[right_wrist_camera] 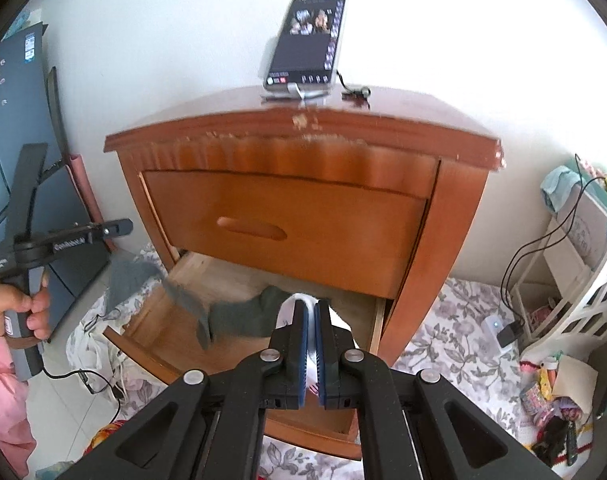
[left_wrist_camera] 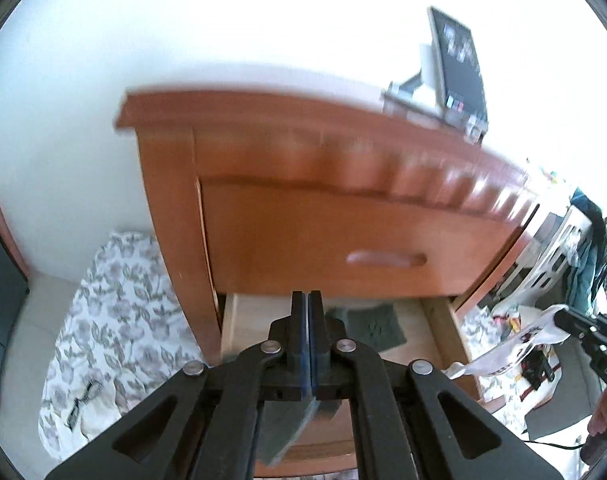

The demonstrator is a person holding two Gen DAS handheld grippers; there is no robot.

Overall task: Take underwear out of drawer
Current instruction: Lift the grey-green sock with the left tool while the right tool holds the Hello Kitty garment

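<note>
The wooden nightstand's lower drawer (left_wrist_camera: pixel 439 328) (right_wrist_camera: pixel 151 354) is pulled open. A dark green garment (left_wrist_camera: pixel 377 326) (right_wrist_camera: pixel 249 316) lies inside it. My left gripper (left_wrist_camera: pixel 308 296) is shut on a grey garment (left_wrist_camera: pixel 285 430) that hangs below its fingers. In the right wrist view this gripper (right_wrist_camera: pixel 125 227) is left of the drawer, with the grey garment (right_wrist_camera: pixel 131 278) trailing under it, blurred. My right gripper (right_wrist_camera: pixel 310 304) is shut on a white patterned garment (right_wrist_camera: pixel 310 354) above the drawer's front. From the left it (left_wrist_camera: pixel 559 316) shows at the right, the white garment (left_wrist_camera: pixel 503 356) stretched out.
The upper drawer (right_wrist_camera: pixel 283 224) is closed. A phone on a stand (right_wrist_camera: pixel 307 44) sits on the nightstand top. Floral fabric (left_wrist_camera: pixel 111 320) (right_wrist_camera: pixel 455 332) covers the floor on both sides. A white basket and cables (right_wrist_camera: pixel 575 308) stand at right, a dark panel (right_wrist_camera: pixel 19 128) at left.
</note>
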